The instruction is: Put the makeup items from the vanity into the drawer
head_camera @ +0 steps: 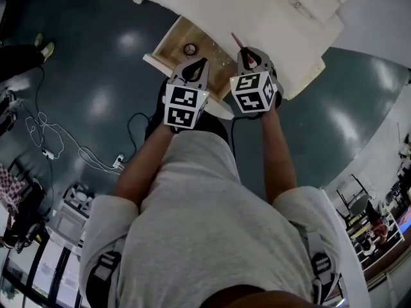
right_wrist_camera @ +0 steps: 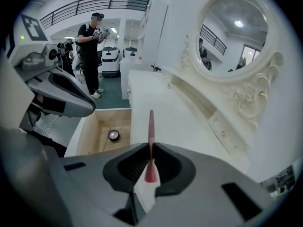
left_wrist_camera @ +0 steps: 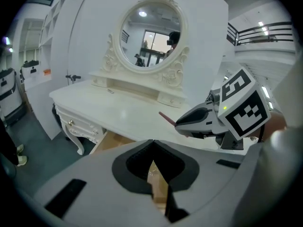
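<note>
Right gripper [right_wrist_camera: 150,170] pinches a slim pink stick [right_wrist_camera: 151,136], base buried in its jaws; left gripper [left_wrist_camera: 152,176] closed, empty, beside the drawer [head_camera: 174,42] at the vanity's [head_camera: 257,11] front edge.

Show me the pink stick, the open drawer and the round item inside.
pink stick [right_wrist_camera: 151,126], right gripper view, mid-shaft.
open drawer [right_wrist_camera: 98,126], right gripper view, bare floor.
round item [right_wrist_camera: 113,135], right gripper view, its top.

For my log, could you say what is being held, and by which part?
The right gripper holds a slim pink stick near its thicker end; the left gripper holds nothing.
</note>
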Available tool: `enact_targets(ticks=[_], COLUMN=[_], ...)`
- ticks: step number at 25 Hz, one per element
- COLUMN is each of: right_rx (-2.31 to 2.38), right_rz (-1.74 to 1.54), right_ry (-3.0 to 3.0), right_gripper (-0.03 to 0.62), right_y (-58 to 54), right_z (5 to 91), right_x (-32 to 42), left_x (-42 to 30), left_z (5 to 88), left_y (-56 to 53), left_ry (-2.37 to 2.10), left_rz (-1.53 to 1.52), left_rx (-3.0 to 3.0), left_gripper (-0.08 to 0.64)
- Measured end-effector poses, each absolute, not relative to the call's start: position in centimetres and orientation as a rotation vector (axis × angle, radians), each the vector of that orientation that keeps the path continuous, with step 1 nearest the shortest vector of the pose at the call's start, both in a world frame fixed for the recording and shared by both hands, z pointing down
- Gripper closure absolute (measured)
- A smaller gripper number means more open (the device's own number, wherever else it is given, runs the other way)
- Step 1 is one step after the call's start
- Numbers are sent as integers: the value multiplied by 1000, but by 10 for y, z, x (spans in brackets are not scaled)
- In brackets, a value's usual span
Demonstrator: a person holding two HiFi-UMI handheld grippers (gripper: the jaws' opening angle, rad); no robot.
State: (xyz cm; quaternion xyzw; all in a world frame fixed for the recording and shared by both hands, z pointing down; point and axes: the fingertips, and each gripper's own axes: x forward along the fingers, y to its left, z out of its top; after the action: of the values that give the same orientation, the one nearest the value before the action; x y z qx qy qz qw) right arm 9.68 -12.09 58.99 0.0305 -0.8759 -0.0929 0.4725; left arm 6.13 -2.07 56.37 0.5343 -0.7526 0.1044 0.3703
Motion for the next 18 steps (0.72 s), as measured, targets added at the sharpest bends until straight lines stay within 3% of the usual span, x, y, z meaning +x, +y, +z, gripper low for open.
enact_targets(ticks=[18], right_rx=[-71], right_rz=[-176], right_ry=[-2184], right_gripper=[538], right_y=[-60], right_z=[590], right_x=[76], left_x=[52], left_z=[567], left_y=[21], left_ry=[-1993], left_rz=[201], left_rx=[1255], left_gripper=[554])
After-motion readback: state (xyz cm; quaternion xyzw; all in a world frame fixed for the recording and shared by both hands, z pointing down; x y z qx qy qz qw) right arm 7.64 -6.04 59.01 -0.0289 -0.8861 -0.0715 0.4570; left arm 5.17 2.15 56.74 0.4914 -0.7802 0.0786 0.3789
